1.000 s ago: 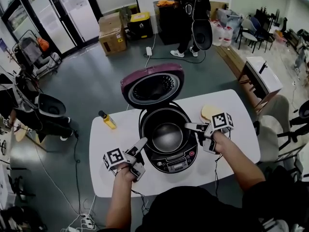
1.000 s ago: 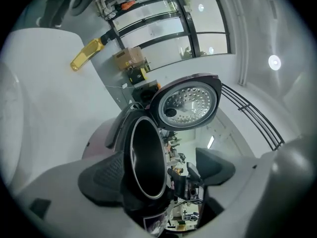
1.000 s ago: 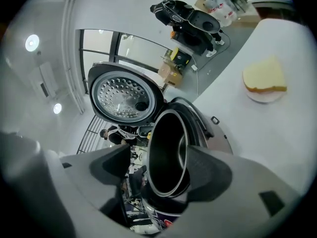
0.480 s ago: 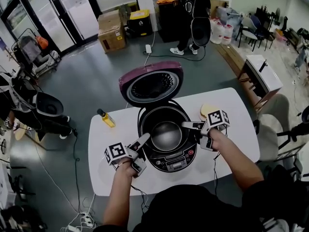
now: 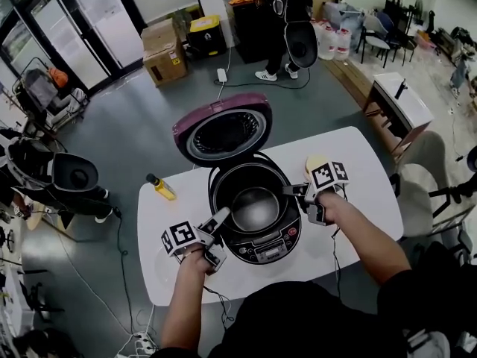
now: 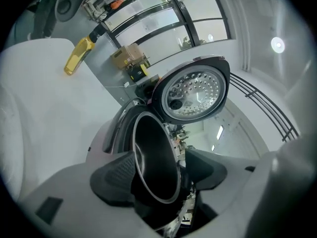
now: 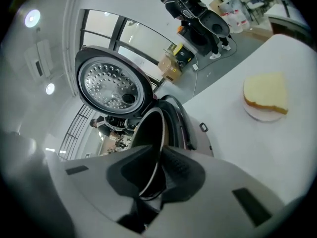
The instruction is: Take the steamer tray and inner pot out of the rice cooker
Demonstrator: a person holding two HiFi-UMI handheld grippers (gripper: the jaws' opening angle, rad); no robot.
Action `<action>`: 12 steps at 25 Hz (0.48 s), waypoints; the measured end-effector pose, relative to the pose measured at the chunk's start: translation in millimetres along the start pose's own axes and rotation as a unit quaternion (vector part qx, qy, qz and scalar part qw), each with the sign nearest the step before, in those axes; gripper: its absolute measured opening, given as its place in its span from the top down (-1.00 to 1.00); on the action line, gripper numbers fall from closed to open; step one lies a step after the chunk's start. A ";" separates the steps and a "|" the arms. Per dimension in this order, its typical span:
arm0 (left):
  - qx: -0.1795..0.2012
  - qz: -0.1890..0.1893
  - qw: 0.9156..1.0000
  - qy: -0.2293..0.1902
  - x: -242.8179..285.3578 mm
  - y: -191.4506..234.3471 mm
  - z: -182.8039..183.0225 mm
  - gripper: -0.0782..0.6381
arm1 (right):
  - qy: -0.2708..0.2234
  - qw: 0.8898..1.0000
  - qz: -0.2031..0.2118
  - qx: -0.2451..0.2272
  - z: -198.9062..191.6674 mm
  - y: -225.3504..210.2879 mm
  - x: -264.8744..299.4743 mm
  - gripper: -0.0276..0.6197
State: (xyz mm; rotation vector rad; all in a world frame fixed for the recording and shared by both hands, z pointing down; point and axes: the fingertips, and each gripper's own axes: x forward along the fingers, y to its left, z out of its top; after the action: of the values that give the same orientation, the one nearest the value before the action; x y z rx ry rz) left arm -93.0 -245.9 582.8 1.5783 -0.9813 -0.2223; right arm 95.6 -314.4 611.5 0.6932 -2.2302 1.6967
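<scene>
The purple rice cooker (image 5: 270, 250) stands mid-table with its lid (image 5: 223, 129) swung up and back. The dark inner pot (image 5: 256, 207) sits inside it, and no steamer tray shows in the pot. My left gripper (image 5: 221, 218) is at the pot's near-left rim. In the left gripper view its jaws (image 6: 161, 170) straddle the pot's rim (image 6: 153, 152) and are closing, with the inner pad still apart from it. My right gripper (image 5: 289, 192) is at the right rim. Its jaws (image 7: 158, 170) are closing, and its pads pinch the pot's rim (image 7: 151, 128).
A yellow bottle (image 5: 162, 187) lies on the white table (image 5: 350, 148) to the cooker's left. A pale yellow slice on a small plate (image 5: 317, 166) sits just behind my right gripper. A person (image 5: 279, 6) stands on the floor beyond, among boxes and chairs.
The right gripper's jaws have closed onto the pot's right rim and the gripper has sunk slightly. The left gripper's jaws have narrowed around the left rim. The cooker has not moved.
</scene>
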 end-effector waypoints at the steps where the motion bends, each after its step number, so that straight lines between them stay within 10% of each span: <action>1: 0.006 0.010 1.000 0.000 0.9 2.3 -0.6 -0.05 | -0.002 1.000 -0.003 -0.008 0.4 -2.4 -0.6 0.80; 8: 0.032 0.104 0.994 -0.011 -4.6 32.8 0.6 0.72 | -0.020 0.999 -0.014 -0.040 1.1 -2.3 1.9 0.82; 12: 0.034 0.107 0.994 -0.009 -5.0 34.1 -1.5 0.73 | -0.023 0.998 -0.019 -0.052 1.2 -3.1 2.4 0.82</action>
State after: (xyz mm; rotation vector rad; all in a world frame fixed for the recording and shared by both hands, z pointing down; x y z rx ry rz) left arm -110.8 -239.3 611.5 1.5209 -1.1725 -0.0553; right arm 95.3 -316.7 614.9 0.7504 -2.3023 1.5499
